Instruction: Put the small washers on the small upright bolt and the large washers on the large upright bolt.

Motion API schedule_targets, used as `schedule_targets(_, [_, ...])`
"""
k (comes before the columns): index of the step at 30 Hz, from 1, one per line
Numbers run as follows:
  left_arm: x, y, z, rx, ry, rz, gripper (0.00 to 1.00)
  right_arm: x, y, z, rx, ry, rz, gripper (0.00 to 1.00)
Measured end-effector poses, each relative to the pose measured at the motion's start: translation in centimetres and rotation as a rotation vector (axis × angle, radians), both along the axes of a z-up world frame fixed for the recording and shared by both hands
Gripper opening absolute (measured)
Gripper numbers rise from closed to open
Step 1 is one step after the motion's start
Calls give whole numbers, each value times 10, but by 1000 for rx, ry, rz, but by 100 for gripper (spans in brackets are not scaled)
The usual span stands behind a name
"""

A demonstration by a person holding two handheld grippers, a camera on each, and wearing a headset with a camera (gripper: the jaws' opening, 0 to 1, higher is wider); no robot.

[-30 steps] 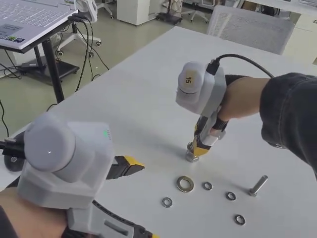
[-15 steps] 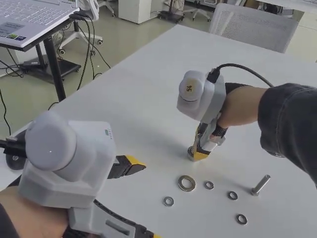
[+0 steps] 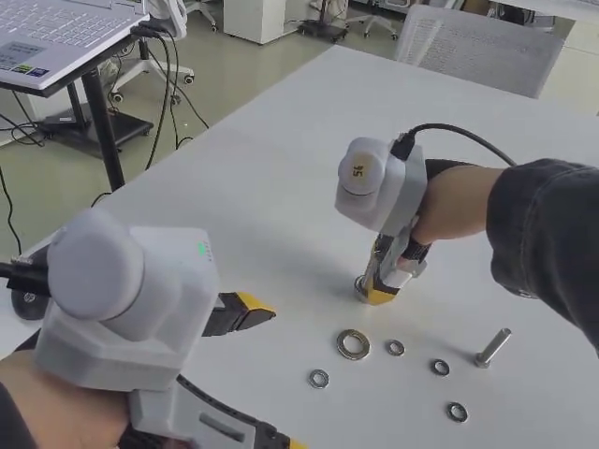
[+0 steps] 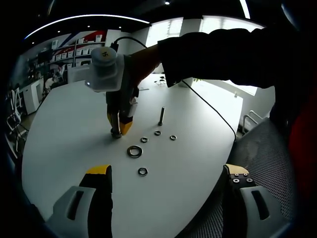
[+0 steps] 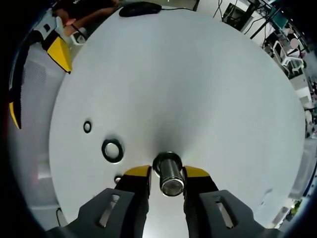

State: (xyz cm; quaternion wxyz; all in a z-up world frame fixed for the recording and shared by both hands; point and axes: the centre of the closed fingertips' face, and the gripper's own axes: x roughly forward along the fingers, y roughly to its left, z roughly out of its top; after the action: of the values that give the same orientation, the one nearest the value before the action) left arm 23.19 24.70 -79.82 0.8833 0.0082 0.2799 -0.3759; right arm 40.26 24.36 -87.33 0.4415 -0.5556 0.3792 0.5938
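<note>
Right gripper (image 3: 376, 292) jaws squeeze big bolt (image 5: 168, 173), upright on surface (image 3: 281, 168). Left gripper (image 4: 167, 170) jaws spread wide, hold nothing. Big washer (image 3: 352, 344), small bolt (image 3: 490, 348) lie nearby.

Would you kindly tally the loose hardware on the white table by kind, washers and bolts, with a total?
Large washer: 1
Small washers: 4
Small bolt, lying flat: 1
Large bolt, held in the right gripper: 1
Total: 7

Yellow round sticker (image 3: 357, 170) marked "56", just above frame centre, atop the right gripper (image 3: 378, 294).
</note>
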Motion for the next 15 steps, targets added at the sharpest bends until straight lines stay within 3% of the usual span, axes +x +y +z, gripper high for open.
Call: schedule_targets(15, [-1,0,-1,9,3,-1,92,7,-12,3,29,16,-61,39])
